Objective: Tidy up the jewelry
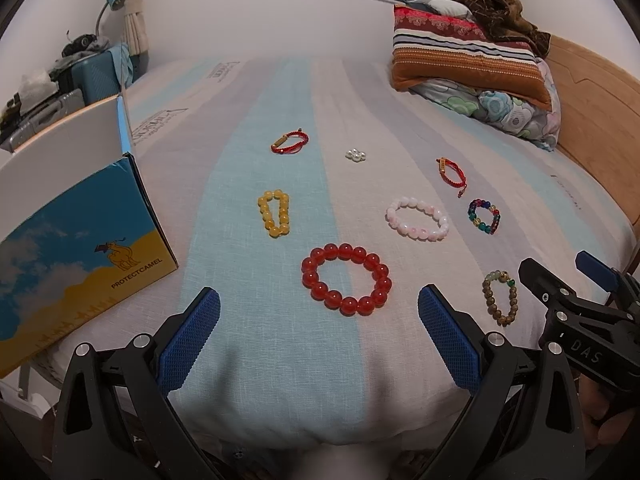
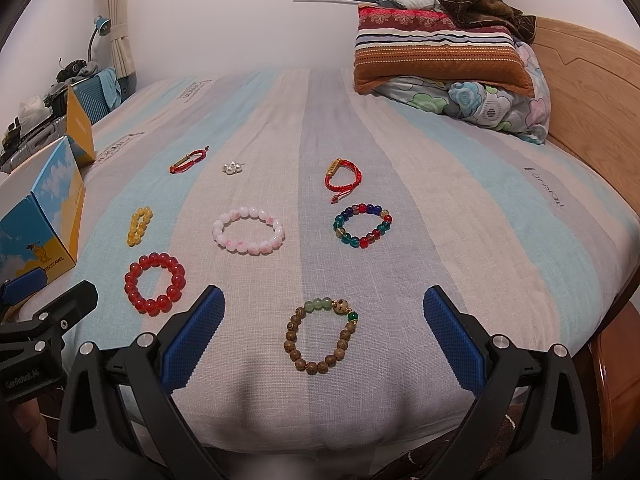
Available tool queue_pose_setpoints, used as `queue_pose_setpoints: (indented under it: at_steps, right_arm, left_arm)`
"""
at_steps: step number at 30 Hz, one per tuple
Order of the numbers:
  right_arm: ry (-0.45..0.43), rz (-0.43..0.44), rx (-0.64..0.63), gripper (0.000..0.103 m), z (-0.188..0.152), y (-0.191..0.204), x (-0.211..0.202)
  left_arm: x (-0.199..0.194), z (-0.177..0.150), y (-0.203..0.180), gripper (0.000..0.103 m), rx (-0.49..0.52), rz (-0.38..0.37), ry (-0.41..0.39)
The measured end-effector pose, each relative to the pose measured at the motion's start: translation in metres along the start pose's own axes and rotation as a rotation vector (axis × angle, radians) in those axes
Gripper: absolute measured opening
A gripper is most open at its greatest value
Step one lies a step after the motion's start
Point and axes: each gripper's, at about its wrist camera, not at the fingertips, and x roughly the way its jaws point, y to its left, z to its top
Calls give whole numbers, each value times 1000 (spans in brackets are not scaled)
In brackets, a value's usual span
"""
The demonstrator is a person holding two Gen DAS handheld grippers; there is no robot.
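Observation:
Several bracelets lie on a striped bed sheet (image 1: pixel 280 360). A red bead bracelet (image 1: pixel 346 285) lies just ahead of my open, empty left gripper (image 1: pixel 319 308); it also shows in the right wrist view (image 2: pixel 155 283). A brown wooden bead bracelet (image 2: pixel 321 336) lies between the fingers of my open, empty right gripper (image 2: pixel 324 306), on the sheet. Farther off lie a pink-white bracelet (image 2: pixel 249 230), a multicoloured one (image 2: pixel 363 225), a yellow one (image 1: pixel 274 213), two red cord bracelets (image 1: pixel 289 143) (image 2: pixel 341 175) and a small pearl piece (image 1: pixel 356 155).
An open blue and yellow cardboard box (image 1: pixel 84 256) stands on the bed's left side. Stacked pillows (image 2: pixel 436 52) lie at the far right by the wooden headboard (image 2: pixel 592 92). A suitcase and clutter (image 1: pixel 80 68) stand beyond the bed's left edge.

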Motion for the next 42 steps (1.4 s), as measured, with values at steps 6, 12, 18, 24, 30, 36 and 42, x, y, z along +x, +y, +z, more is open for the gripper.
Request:
queue_pose_setpoints:
  at_steps: [6,12,18,24,30,36,42]
  right_arm:
    - [3,2,-3,96,0,-3,1]
    - [2,-5,-14,96,-3,3,2]
    - [3,-5,-14,96,-2,3,2]
    - [2,-5,-13,96,-2,2,2]
    - [2,-5,-14,96,-1,3,2]
    - [-33,-46,-27,96,3,3,-4]
    - [-94,-79,-36,96,23,1,-20]
  left_arm:
    - [-1,0,-1,97,0,-2,0]
    - [0,0,0,97,-2,-4,2]
    - [-1,0,-1,97,-3,-7,3]
    - [0,0,-1,97,-3,-6,3]
    - [0,0,-2,97,-2,-7,3]
    - [-4,8,-1,97,12,-22,-7]
    - [-13,35,-1,97,24,-33,-21]
